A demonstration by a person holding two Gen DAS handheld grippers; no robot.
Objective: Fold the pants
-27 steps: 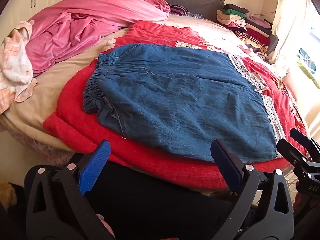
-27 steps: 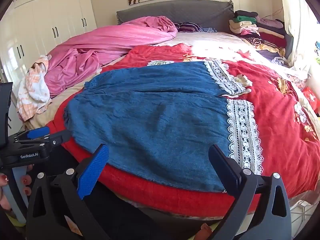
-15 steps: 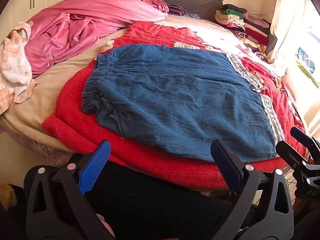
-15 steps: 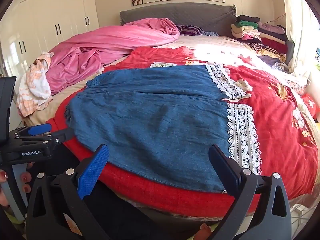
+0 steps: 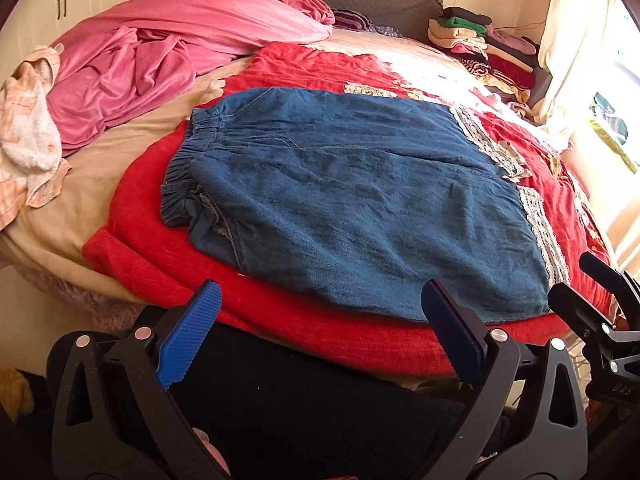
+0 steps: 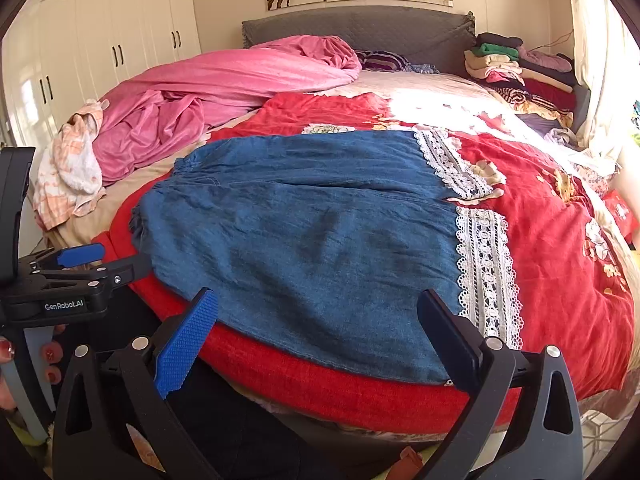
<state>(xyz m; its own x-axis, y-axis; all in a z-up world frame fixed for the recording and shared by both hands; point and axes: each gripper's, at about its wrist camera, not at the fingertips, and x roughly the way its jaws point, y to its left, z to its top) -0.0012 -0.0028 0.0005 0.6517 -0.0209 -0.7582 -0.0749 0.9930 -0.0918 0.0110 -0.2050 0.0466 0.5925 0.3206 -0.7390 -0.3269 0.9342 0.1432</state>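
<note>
Blue denim pants (image 5: 352, 200) with white lace cuffs (image 6: 484, 272) lie flat on a red blanket (image 5: 168, 248) on the bed, elastic waistband to the left, legs to the right. They also show in the right wrist view (image 6: 304, 240). My left gripper (image 5: 320, 328) is open and empty, just short of the near hem at the waist side. My right gripper (image 6: 316, 332) is open and empty at the near hem close to the lace cuff. Each gripper shows at the edge of the other view, the right one (image 5: 600, 312) and the left one (image 6: 80, 272).
A pink duvet (image 6: 224, 92) is heaped at the back left with a peach towel (image 6: 68, 172) beside it. Stacked folded clothes (image 6: 516, 68) sit at the back right by the grey headboard (image 6: 360, 28). White wardrobes (image 6: 100, 48) stand left; a curtain is on the right.
Both grippers have edged slightly forward and up towards the bed; the pants look a little nearer. Both stay open and the pants have not moved.
</note>
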